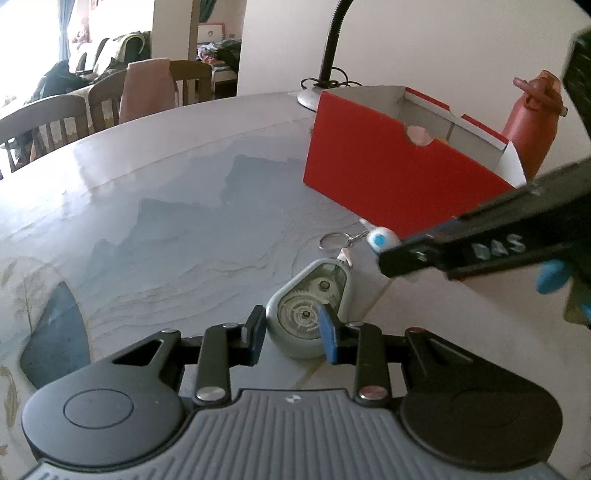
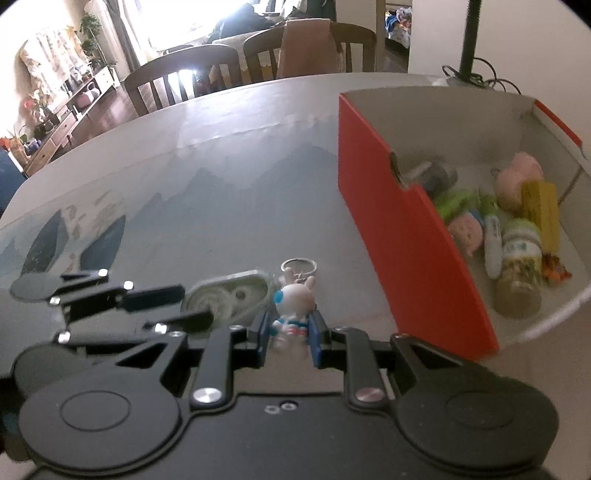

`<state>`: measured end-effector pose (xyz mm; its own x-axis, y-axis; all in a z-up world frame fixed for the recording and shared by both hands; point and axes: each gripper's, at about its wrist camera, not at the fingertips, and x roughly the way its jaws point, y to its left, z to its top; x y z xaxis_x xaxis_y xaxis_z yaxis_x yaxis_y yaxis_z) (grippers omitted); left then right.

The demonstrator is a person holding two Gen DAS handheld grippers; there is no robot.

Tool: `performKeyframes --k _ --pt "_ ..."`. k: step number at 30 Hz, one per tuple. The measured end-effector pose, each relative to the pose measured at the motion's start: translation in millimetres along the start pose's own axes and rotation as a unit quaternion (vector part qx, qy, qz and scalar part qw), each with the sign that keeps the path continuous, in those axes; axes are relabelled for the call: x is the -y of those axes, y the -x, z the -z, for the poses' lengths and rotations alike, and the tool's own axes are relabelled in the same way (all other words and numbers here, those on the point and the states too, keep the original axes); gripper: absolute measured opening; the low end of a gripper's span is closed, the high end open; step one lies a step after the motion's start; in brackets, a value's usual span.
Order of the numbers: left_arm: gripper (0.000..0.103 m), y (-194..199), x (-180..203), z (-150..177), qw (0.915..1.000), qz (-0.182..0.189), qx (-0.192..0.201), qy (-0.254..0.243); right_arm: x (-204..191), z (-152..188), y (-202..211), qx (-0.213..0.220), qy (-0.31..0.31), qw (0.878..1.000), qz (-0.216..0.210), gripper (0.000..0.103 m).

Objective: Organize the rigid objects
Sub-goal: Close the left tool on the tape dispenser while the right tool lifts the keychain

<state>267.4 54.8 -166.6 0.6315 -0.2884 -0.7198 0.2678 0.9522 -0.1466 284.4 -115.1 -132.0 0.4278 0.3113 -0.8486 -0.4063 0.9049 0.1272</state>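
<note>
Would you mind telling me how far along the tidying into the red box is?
Done: several small toys and a bottle already lie in the red cardboard box. In hand: the right gripper clamps the white rabbit keychain; the left gripper grips the grey correction-tape dispenser. Left: dropping both into the box.

Daylight from blown-out window [image 2: 177,22], tabletop [image 1: 166,184] glare, fisheye-warped edges, slight blur.

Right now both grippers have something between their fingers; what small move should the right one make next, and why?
Probably carry the rabbit keychain sideways to above the red box before letting go. The right gripper is shut on it, and the box stands open just beside it, already holding other small things. The left gripper has its fingers around the tape dispenser, so the right should pass clear of it.
</note>
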Motion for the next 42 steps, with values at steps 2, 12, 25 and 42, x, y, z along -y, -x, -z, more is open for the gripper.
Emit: performKeyframes --k 2,12,25,42 --pt "0.031 0 0 -1 1.0000 0.000 -0.001 0.000 2 5 5 0.000 -0.005 1.000 -0.002 0.021" --pt "0.075 -12 -2 -3 0.9996 0.020 -0.010 -0.019 8 28 19 -0.007 -0.028 1.000 -0.008 0.021" --pt "0.074 -30 18 -4 0.9958 0.020 -0.010 -0.089 12 36 20 -0.003 -0.041 0.999 -0.009 0.021" --pt "0.057 -22 35 -10 0.9984 -0.036 -0.022 -0.036 16 28 43 0.027 -0.034 0.999 -0.029 0.021"
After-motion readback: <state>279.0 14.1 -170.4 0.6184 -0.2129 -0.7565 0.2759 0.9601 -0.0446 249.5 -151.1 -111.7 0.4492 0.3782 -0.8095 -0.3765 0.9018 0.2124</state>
